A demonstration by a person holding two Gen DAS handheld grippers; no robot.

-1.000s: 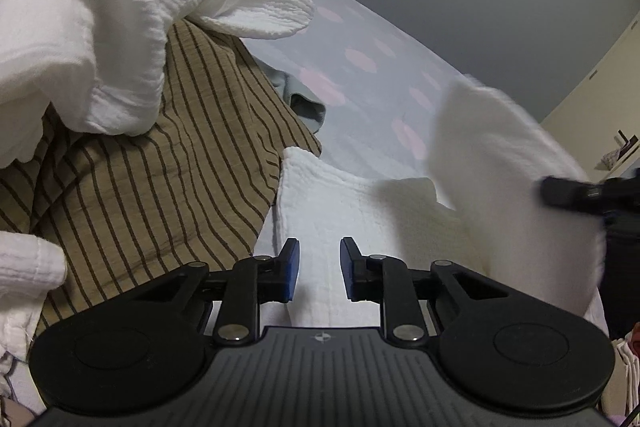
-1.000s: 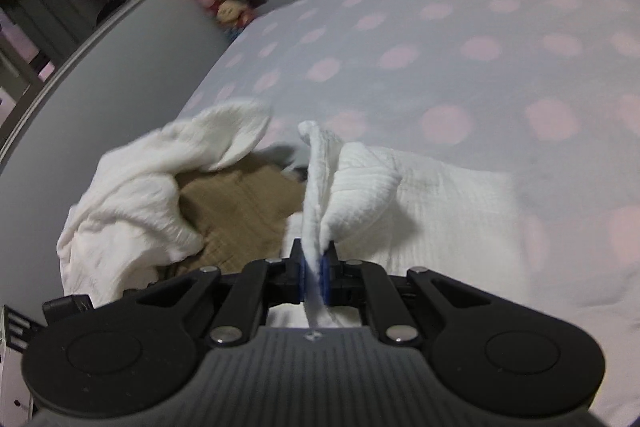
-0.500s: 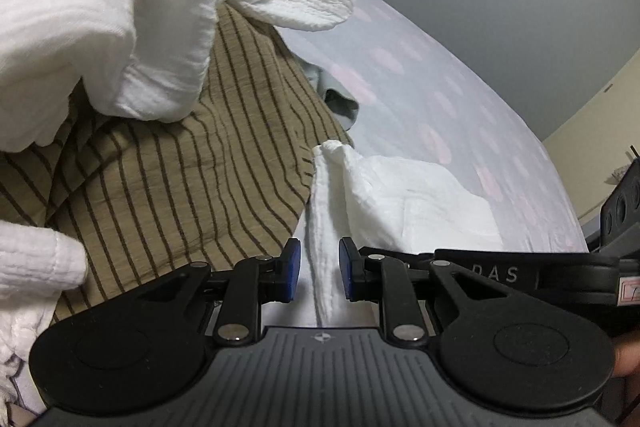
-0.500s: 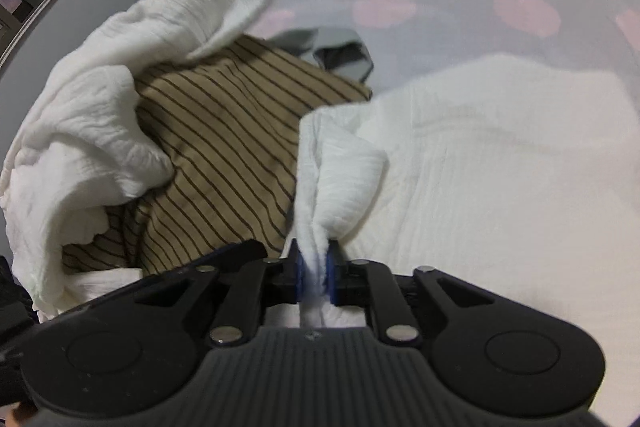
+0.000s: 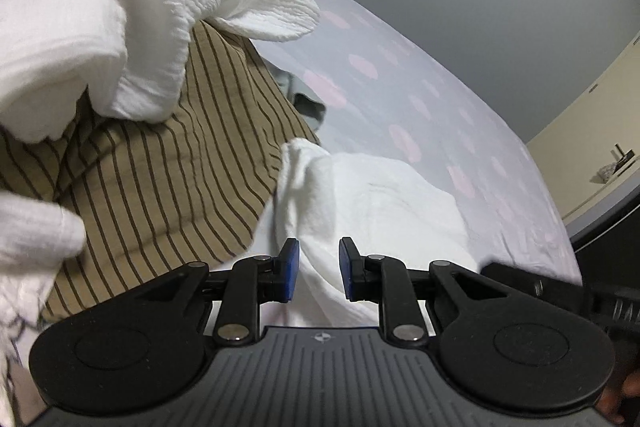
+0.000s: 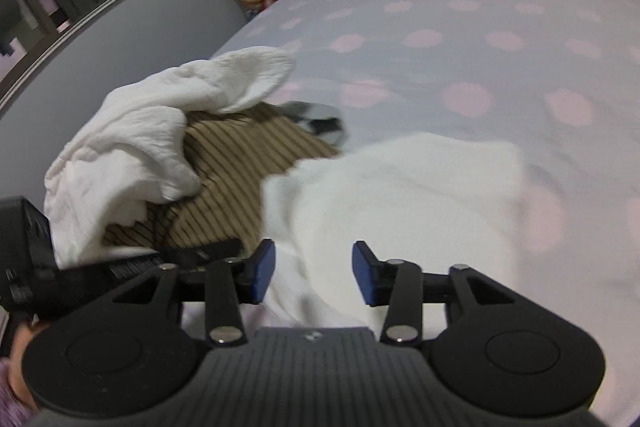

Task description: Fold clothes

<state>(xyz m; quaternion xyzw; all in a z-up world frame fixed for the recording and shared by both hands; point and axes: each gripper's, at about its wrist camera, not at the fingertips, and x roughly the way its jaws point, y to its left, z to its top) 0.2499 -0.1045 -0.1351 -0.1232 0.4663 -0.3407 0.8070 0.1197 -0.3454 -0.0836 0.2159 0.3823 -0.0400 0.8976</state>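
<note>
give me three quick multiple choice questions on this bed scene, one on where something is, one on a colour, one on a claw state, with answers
1. Where does the crumpled white garment lie?
A. on the striped garment
B. on the floor
C. inside a basket

2. What colour are the spots on the bedsheet?
A. green
B. pink
C. black

3. How is the right claw?
A. shut on white cloth
B. open, holding nothing
C. out of view

Answers:
1 A, it drapes over the tan striped garment.
2 B, pale pink dots cover the sheet.
3 B, its blue pads stand apart above the folded white cloth, gripping nothing.
</note>
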